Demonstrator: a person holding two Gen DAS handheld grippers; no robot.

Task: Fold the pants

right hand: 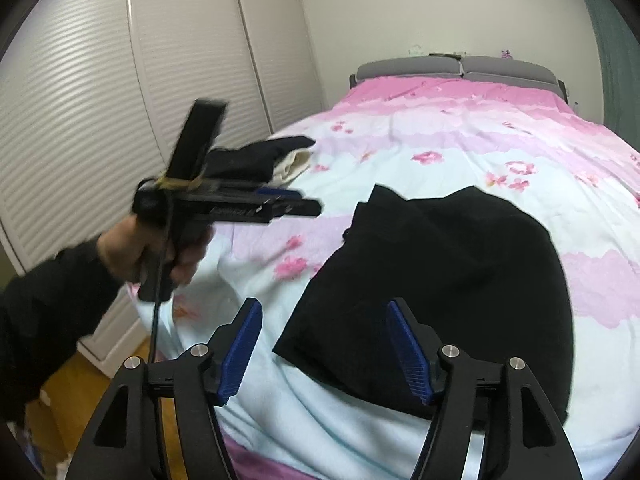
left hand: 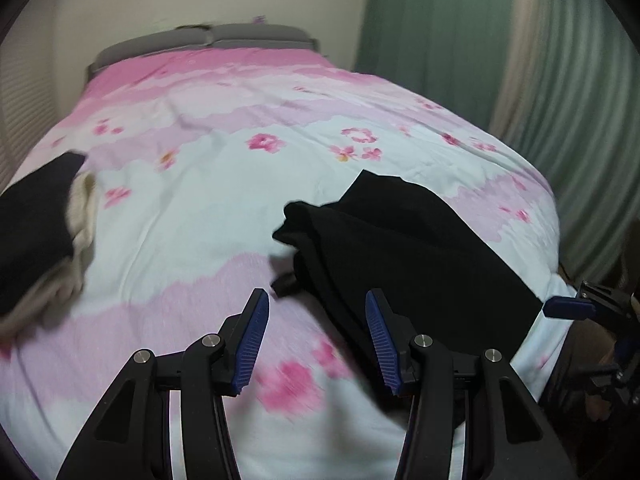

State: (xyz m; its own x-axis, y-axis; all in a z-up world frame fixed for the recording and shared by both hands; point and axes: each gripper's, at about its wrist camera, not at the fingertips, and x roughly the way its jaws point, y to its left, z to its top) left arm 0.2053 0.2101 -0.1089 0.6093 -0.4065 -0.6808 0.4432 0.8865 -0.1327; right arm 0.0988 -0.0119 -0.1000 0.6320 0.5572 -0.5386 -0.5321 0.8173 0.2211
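Observation:
Black pants (left hand: 400, 240) lie folded and partly rumpled on the flowered bedspread (left hand: 200, 200), towards the bed's near right side. My left gripper (left hand: 316, 296) hovers open over the cover just left of the pants' near edge, with nothing between its blue pads. My right gripper (right hand: 323, 304) is open too, above the near left corner of the pants (right hand: 460, 280), its pads clear of the cloth. In the right wrist view a hand holds the left gripper (right hand: 308, 202) out over the bed's left side. One blue right fingertip (left hand: 568, 307) shows at the bed's right edge.
A pile of dark and cream clothes (left hand: 36, 220) sits on the bed's left side (right hand: 260, 156). Grey headboard (left hand: 208, 38) at the far end. White louvred wardrobe doors (right hand: 80, 100) stand left of the bed, green curtains (left hand: 440, 40) to the right. Wooden floor (right hand: 72, 380) below left.

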